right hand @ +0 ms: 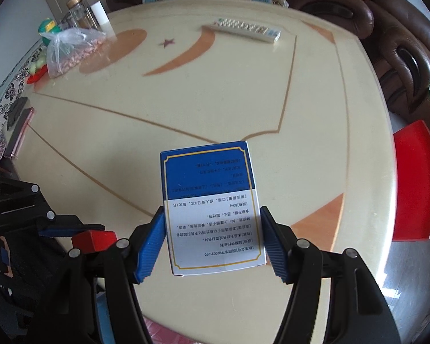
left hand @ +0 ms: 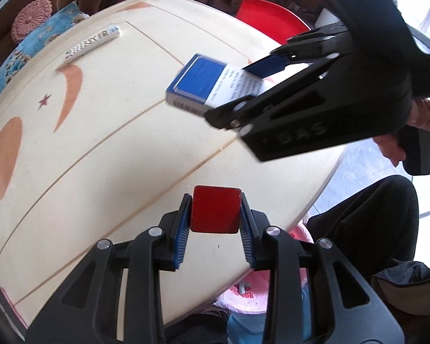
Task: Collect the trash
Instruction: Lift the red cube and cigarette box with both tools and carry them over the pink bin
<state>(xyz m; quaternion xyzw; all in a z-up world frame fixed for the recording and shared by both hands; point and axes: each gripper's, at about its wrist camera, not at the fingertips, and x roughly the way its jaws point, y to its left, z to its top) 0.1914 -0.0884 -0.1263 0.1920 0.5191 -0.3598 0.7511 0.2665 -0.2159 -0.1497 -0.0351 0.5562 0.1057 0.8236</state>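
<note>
My left gripper (left hand: 215, 212) is shut on a small red square box (left hand: 216, 209), held just above the cream table (left hand: 100, 157) near its front edge. The same red box (right hand: 94, 241) shows at the lower left of the right wrist view, between the left gripper's fingers (right hand: 58, 229). My right gripper (right hand: 213, 240) is shut on a blue and white printed carton (right hand: 210, 206), lifted over the table. In the left wrist view that carton (left hand: 212, 84) hangs at the upper right in the right gripper (left hand: 243, 86), which a person's hand (left hand: 415, 132) holds.
A white remote control (right hand: 243, 30) lies at the table's far side. A clear bag of nuts (right hand: 71, 53), a jar (right hand: 78, 11) and a white bottle (right hand: 101, 17) stand at the far left. A red stool (right hand: 415, 183) is at the right. A pink-lined bin (left hand: 243, 295) sits below the table edge.
</note>
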